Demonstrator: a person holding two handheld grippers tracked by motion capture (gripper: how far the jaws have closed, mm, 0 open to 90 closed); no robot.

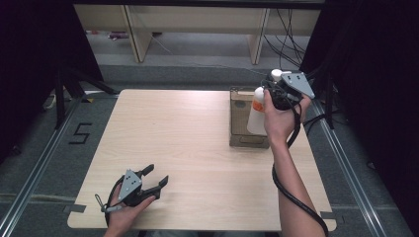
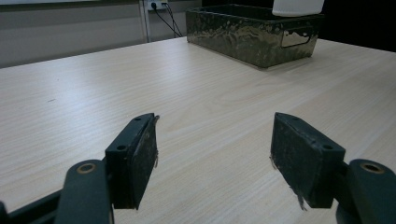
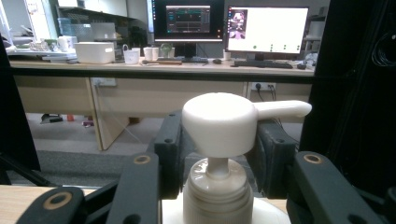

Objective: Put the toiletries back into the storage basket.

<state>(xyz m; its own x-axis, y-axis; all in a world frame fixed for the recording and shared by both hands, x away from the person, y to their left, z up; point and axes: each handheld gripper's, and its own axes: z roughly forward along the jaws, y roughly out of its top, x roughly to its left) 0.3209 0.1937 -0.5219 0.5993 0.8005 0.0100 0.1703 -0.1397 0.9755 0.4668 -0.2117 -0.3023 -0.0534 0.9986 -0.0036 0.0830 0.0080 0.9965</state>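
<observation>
A white pump bottle (image 1: 255, 118) with an orange band hangs upright over the dark metal bin (image 1: 239, 140) at the table's right. My right gripper (image 1: 271, 92) is shut on its neck, just under the pump head (image 3: 219, 120), with a finger (image 3: 169, 148) on each side. In the left gripper view the bottle's base (image 2: 297, 6) sits at about the height of the bin's rim (image 2: 243, 28). My left gripper (image 1: 157, 176) rests low over the front left of the table. It stands open with nothing between its pads (image 2: 140, 156).
The wooden table (image 1: 173, 133) spreads bare between the two grippers. Behind the table are desk legs and cables on the floor. Dark curtains flank both sides. The right gripper's cable trails along the forearm to the table's front right corner.
</observation>
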